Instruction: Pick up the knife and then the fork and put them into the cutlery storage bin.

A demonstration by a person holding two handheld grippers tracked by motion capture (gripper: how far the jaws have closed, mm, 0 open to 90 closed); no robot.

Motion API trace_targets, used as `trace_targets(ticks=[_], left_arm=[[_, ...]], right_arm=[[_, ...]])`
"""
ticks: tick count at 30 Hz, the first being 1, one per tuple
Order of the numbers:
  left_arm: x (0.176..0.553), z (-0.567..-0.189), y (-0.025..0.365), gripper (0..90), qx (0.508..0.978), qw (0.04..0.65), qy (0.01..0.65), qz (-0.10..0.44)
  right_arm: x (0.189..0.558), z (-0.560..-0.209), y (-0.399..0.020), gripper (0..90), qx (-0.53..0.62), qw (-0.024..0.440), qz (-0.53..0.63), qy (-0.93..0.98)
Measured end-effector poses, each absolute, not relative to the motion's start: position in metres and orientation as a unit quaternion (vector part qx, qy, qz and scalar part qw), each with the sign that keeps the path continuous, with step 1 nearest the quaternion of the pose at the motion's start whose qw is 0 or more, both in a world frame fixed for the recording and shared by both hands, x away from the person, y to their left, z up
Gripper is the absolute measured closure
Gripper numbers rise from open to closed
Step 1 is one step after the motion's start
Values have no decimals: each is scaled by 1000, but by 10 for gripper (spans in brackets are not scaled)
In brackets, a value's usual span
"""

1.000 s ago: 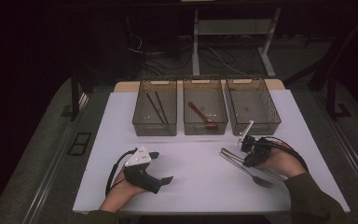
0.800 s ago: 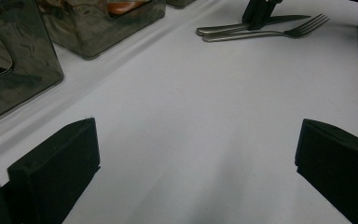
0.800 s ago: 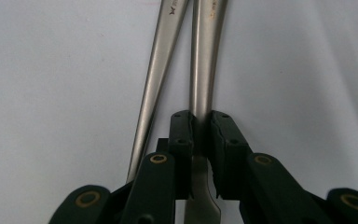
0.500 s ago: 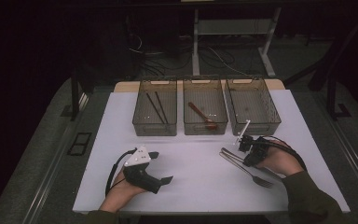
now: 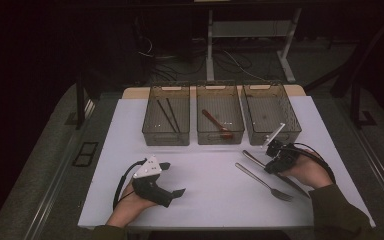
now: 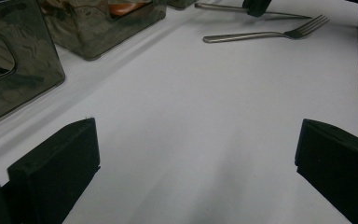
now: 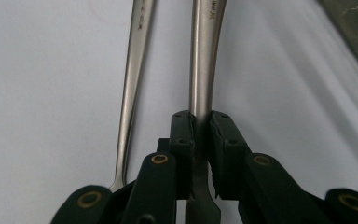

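Right gripper still clamps knife

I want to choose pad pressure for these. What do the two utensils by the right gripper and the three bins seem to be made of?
The utensil clamped in the right gripper and the fork beside it look like brushed steel: grey, smooth, with soft highlights and a stamped mark on each handle. The three bins look like smoke-tinted clear plastic: their contents show through the glossy walls. Steel or plated, I cannot tell.

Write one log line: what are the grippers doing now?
right gripper: shut on knife | left gripper: open, holds nothing | fork: on table
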State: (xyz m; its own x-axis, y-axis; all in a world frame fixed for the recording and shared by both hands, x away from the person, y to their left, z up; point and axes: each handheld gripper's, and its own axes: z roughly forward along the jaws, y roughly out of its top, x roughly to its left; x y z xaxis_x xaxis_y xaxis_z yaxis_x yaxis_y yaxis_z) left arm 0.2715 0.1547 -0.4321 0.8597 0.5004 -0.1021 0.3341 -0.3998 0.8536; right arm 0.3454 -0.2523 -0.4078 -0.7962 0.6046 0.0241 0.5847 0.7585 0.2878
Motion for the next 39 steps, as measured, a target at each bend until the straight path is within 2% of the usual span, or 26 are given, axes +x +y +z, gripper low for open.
trace_targets(ticks=[14, 23, 39], left_arm=[[271, -432, 155, 0, 833, 487, 249, 86], [272, -432, 154, 0, 834, 486, 249, 86], [273, -433, 154, 0, 833, 488, 249, 85]], right_arm=[[342, -388, -278, 804, 363, 61, 247, 896], [342, -377, -296, 804, 394, 57, 304, 865], [337, -358, -320, 804, 419, 92, 400, 810]])
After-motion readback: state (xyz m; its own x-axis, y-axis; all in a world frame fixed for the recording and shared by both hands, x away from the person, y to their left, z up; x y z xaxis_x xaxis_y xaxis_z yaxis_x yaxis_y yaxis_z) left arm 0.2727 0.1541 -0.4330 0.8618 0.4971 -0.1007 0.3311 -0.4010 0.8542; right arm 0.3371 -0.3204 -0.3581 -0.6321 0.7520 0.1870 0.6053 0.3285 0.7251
